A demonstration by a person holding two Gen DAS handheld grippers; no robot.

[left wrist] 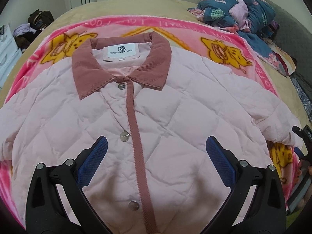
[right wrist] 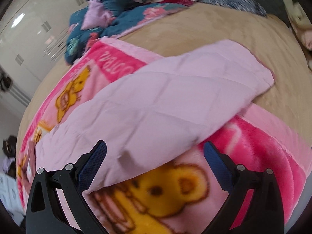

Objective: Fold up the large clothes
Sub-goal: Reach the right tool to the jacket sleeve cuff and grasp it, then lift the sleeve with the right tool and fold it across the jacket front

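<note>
Bed in tan cover carries a pink cartoon blanket; on it the pink quilted jacket lies flat, front up, buttoned, collar far from the camera. Right sleeve stretches out over the blanket onto the tan cover. Left gripper hovers above the chest, jaws spread, empty. Right gripper sits by the sleeve's underarm edge, jaws spread, empty. Judgement: padded, light, soft, slightly slippery shell; pinch at cuff or hem seams.
</note>
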